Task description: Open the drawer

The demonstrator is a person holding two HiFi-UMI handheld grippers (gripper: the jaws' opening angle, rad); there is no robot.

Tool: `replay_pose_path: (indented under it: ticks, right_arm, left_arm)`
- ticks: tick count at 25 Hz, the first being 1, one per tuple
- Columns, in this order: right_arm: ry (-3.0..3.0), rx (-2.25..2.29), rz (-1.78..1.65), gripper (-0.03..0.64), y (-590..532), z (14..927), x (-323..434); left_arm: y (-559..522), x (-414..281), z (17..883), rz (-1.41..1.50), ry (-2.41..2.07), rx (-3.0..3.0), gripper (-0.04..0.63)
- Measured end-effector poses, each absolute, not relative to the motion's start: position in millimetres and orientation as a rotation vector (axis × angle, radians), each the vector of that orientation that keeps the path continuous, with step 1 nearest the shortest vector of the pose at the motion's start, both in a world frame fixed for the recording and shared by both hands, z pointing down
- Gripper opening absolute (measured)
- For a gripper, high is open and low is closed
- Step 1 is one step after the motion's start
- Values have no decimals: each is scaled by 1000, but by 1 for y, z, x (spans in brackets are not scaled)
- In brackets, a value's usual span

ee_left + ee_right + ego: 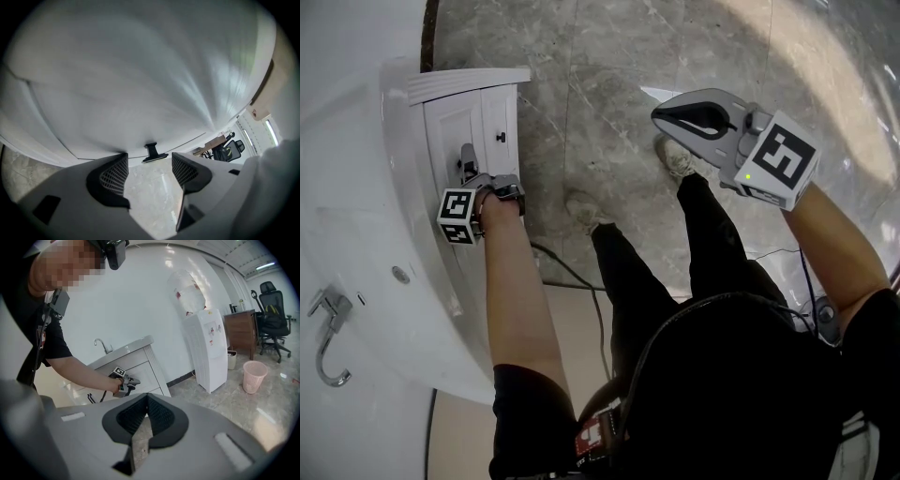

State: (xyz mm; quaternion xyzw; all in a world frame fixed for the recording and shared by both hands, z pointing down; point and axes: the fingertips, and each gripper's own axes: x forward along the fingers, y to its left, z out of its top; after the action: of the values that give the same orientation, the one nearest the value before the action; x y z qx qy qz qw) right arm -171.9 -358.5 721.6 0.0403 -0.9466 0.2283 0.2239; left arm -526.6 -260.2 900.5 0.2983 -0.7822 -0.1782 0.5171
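Step in hand: approach to the handle. The left claw is released, its jaws wide apart with nothing between the pads. The handle, a small black pull, sits just beyond the jaw tips, in line with the gap but not yet inside it. It projects from the white front of the drawer, which fills the left gripper view. Only a thin seam shows round that front, so the drawer is judged shut. The head view places the drawer in the cabinet at the left of the scene, below the counter. The right claw is clenched on nothing, its pads meeting at the tips. It is held well apart to the right, above the floor, and takes no part.

Next move: advance the left claw until the pull lies between the pads, clench on it, then draw straight back from the cabinet. The pull is small, so an off-centre grip is likely to slip
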Motion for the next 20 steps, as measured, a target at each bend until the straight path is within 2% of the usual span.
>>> replay_pose_path:
  ticks: [2, 4, 5, 6, 20]
  right_arm:
    - [-2610, 113, 638, -5, -357, 723, -171]
    - [-2607, 111, 642, -5, -356, 725, -170]
    - [-2606, 109, 644, -5, -356, 725, -170]
    - [-2605, 109, 646, -5, -356, 726, -169]
    - [-2598, 134, 650, -5, -354, 727, -165]
  left_arm:
    - [-258, -528, 902, -413, -1891, 695, 275]
    - [-260, -528, 901, -374, -1902, 707, 218]
    - [-261, -528, 899, -346, -1908, 721, 154]
    - [-263, -528, 899, -323, -1913, 731, 135]
    - [-261, -526, 897, -255, -1909, 764, 127]
